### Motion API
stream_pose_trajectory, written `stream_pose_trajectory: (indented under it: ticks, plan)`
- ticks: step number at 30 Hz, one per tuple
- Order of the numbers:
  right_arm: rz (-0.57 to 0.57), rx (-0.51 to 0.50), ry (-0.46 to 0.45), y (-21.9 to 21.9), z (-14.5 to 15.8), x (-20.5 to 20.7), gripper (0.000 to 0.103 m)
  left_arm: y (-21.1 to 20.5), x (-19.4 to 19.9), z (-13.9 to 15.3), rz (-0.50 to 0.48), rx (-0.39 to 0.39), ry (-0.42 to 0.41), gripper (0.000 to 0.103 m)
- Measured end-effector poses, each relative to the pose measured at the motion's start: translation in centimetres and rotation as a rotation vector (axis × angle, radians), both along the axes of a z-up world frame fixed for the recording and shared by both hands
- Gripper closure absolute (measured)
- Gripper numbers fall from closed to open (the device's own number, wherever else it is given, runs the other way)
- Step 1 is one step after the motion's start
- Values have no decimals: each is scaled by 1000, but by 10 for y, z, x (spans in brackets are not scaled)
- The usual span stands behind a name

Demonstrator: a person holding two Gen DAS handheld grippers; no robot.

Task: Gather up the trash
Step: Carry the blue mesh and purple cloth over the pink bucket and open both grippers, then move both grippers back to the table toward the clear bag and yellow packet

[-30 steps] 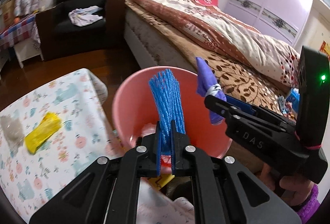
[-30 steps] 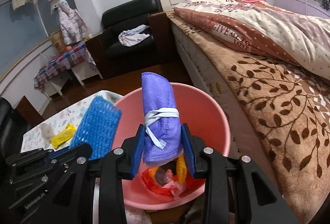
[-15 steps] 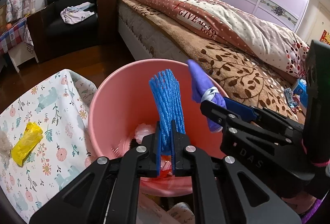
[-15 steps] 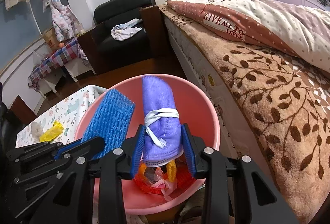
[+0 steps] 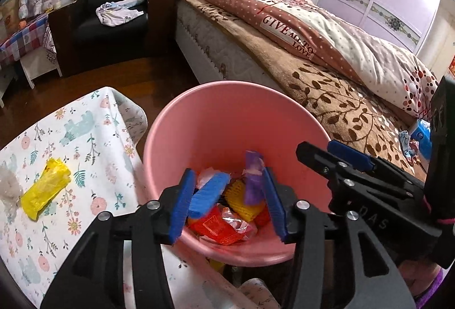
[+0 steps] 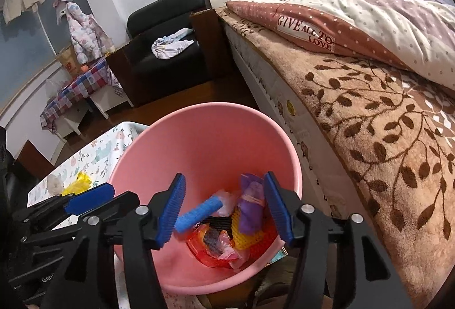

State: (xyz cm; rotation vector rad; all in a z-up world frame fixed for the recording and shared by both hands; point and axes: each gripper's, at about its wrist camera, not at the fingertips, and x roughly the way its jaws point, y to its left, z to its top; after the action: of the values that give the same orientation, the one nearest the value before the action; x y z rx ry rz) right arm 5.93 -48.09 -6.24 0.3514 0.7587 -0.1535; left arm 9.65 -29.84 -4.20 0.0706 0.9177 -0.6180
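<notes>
Half a second earlier my left gripper [image 5: 227, 203] pinched the blue foam net sleeve [image 5: 209, 192] and my right gripper [image 6: 224, 212] clamped the purple cloth bundle tied with white string [image 6: 250, 209]. Now both pairs of fingers stood wide and held nothing. Both pieces had dropped into the round pink plastic bin [image 5: 216, 121], lying on the red and yellow wrappers. The crumpled yellow wrapper [image 5: 45, 189] stayed on the floral-cloth counter [image 5: 85, 144].

Soft, even indoor light in both fisheye views.
Dark vignette rings the corners, straight lines bow hard at the edges; the pink bucket [image 5: 216, 121] shows slight motion blur low down, and shadows are faint.
</notes>
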Motion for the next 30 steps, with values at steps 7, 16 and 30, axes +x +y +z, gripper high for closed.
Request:
stream_pose_trajectory:
  ticks: [7,16,30]
  plan:
    - [4,7,-18,6,7,-6,45,22,-5,9,32,-32,-9,53]
    - [50,15,-40,27,15,-14,45,54,-19,20,87,-63,-29,53]
    - [146,34,-96,71,32,-30,45,132,-49,36,183,-64,-63,53]
